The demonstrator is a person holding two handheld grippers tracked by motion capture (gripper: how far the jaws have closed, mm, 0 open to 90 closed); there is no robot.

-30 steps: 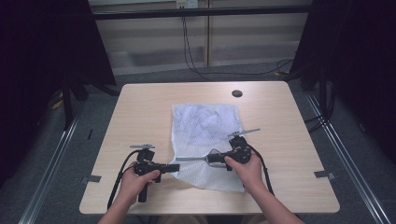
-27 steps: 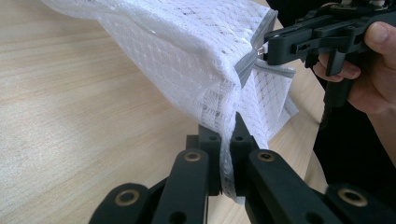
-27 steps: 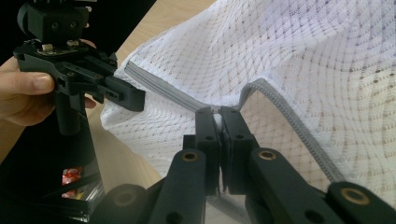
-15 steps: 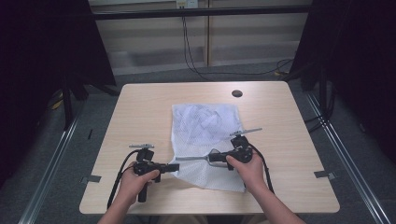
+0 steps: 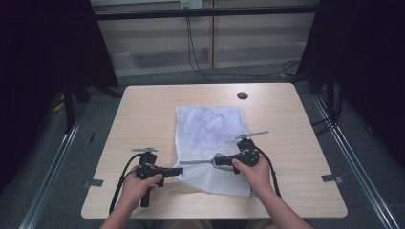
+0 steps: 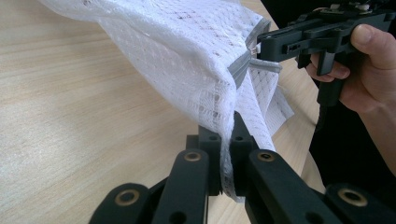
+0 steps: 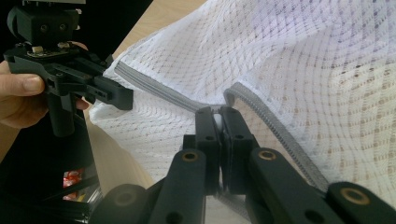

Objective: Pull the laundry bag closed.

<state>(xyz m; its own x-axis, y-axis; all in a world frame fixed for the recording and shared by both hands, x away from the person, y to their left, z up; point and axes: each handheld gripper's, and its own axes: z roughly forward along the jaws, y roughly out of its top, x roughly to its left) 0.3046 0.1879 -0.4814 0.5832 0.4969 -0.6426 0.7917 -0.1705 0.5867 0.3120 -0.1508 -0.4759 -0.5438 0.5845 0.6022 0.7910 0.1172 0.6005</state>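
Observation:
A white mesh bag (image 5: 210, 126) with a grey zipper (image 5: 198, 162) lies on the wooden table (image 5: 143, 114), its near end lifted off the surface. My left gripper (image 5: 180, 171) is shut on the bag's left near edge; the mesh (image 6: 187, 51) is pinched between its jaws (image 6: 227, 140). My right gripper (image 5: 217, 162) is shut at the zipper, with the grey tape (image 7: 154, 91) running left from its tips (image 7: 219, 114) toward the other gripper (image 7: 126, 99). The zipper stretches taut between the two grippers. In the left gripper view, the right gripper (image 6: 261, 46) grips the zipper's end.
A dark round hole (image 5: 242, 95) sits in the table near its far edge. Bare tabletop spreads to the left and right of the bag. Cables trail on the floor behind the table, with dark curtains on both sides.

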